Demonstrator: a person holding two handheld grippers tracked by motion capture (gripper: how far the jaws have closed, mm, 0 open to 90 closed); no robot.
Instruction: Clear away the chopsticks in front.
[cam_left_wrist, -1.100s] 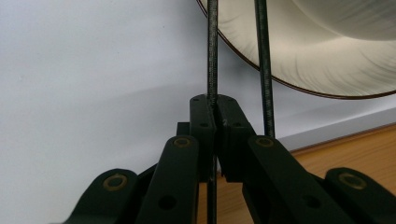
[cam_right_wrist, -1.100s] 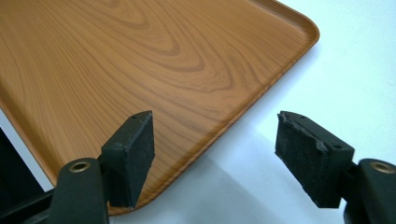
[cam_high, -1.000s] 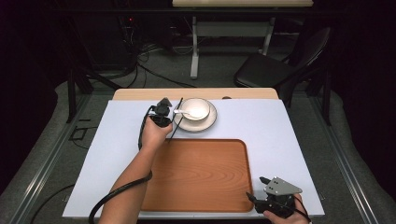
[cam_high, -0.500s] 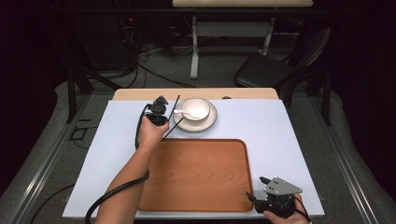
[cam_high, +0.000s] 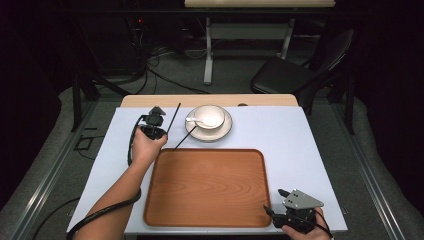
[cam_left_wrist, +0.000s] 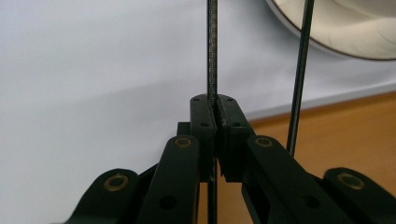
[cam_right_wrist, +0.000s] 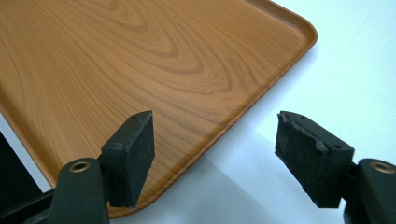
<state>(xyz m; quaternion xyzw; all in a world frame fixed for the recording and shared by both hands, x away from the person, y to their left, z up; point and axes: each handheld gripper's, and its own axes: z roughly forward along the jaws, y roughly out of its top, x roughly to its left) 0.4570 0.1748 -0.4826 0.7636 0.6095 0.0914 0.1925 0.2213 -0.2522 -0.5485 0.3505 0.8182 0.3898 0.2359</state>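
Left hand-held gripper (cam_left_wrist: 215, 105): clamped on one chopstick (cam_left_wrist: 212, 51), lifted beside the plate (cam_high: 224, 134).
Second chopstick (cam_high: 186, 138): just right of it.
Right hand-held gripper (cam_right_wrist: 215, 154): wide, idle.
Advice: keep the stick level, lower onto the tray (cam_high: 150, 200).

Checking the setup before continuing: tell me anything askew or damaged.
One black chopstick lies slanted, its tip on the plate, while its mate is clamped in the left hand-held gripper. Nothing looks spilled or broken.
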